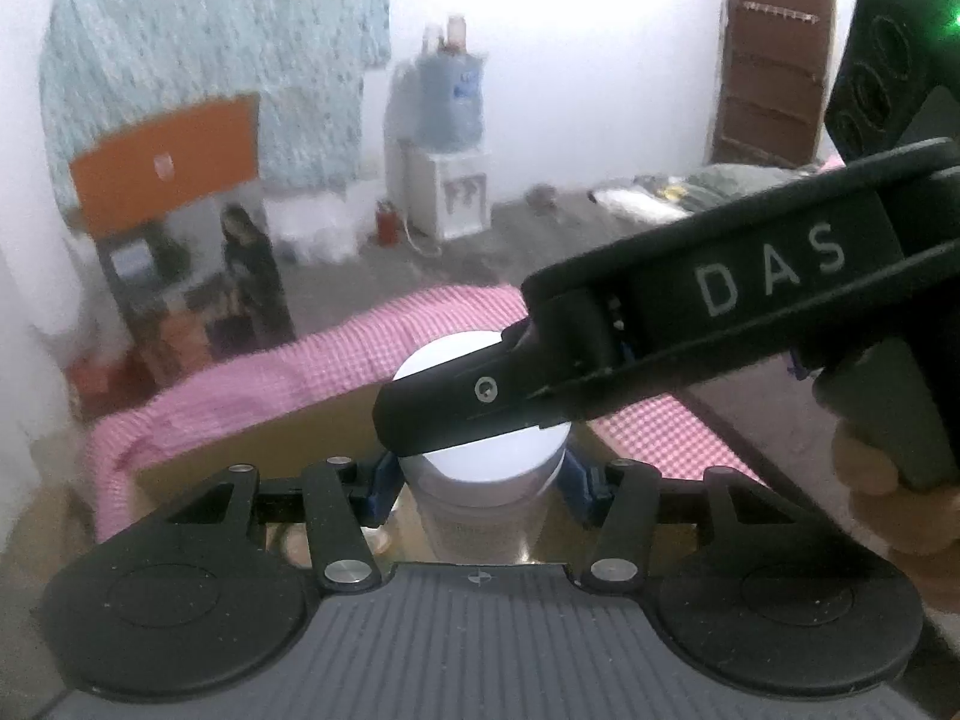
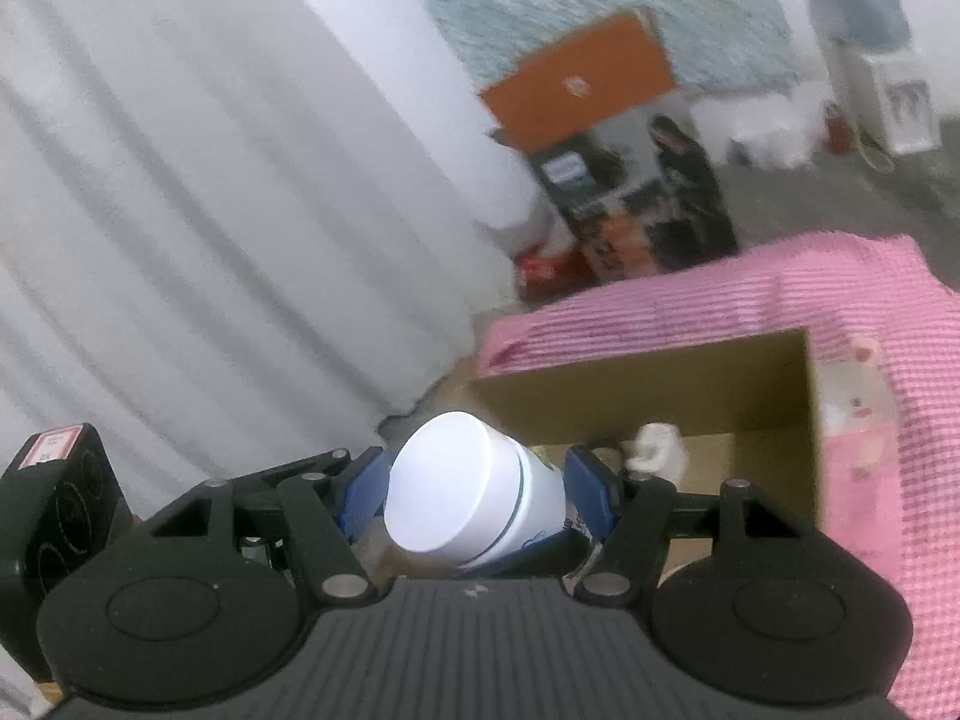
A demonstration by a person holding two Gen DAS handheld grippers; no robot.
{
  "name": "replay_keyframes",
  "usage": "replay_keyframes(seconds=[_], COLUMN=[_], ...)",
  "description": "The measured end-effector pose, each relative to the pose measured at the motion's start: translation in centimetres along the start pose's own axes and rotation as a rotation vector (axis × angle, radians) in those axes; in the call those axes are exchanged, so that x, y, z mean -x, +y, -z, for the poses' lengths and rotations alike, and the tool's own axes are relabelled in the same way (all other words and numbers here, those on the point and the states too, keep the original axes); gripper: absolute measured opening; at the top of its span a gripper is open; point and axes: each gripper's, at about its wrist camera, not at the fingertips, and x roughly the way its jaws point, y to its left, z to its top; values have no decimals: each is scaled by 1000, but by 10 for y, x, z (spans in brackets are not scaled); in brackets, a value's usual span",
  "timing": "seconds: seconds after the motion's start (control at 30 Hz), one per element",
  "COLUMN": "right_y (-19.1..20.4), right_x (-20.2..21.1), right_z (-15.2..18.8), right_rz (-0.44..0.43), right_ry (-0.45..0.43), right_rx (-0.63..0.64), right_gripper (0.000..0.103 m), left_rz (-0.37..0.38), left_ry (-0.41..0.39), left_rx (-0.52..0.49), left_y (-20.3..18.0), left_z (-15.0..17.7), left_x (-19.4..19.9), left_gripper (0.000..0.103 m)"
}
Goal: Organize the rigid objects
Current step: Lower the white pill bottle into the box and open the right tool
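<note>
A blurred room lies behind a pink checked cloth [image 1: 258, 378]. In the left wrist view, the left gripper [image 1: 477, 489] pinches a white-lidded plastic jar [image 1: 516, 450], half hidden by the right gripper's black body [image 1: 690, 324]. In the right wrist view, the right gripper [image 2: 480, 504] clamps the tilted jar [image 2: 468, 498] over an open brown cardboard box [image 2: 690, 390]; a small white item [image 2: 654, 450] inside is indistinct.

This is a lived-in room of a home, more bedroom than kitchen. A pink checked cloth [image 1: 312, 354] covers the near surface, and a patterned blue curtain [image 1: 210, 54] hangs against the white wall. A water dispenser [image 1: 447, 138] with a big bottle on top stands on the bare floor (bedding or clothes lie heaped further right). An orange board [image 1: 168, 162] leans over cluttered shelves, and a brown wooden door [image 1: 774, 54] closes the far corner.
</note>
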Motion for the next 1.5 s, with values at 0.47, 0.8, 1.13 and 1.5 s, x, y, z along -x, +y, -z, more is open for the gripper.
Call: replay_keyframes(seconds=[0.47, 0.8, 1.13, 1.5], right_y=[-89, -93, -95, -39], right_x=[-66, -88, -88, -18], right_z=[-34, -38, -36, -32], right_rz=[122, 185, 196, 110], right_ry=[165, 197, 179, 13], right_rx=[-40, 59, 64, 138], right_gripper=[68, 68, 68, 68], left_rz=[79, 74, 61, 62], left_ry=[176, 214, 197, -6], left_rx=[101, 109, 86, 80], left_y=[20, 20, 16, 32], left_z=[-9, -12, -10, 1], left_x=[-112, -133, -125, -21], left_gripper=[53, 54, 70, 89])
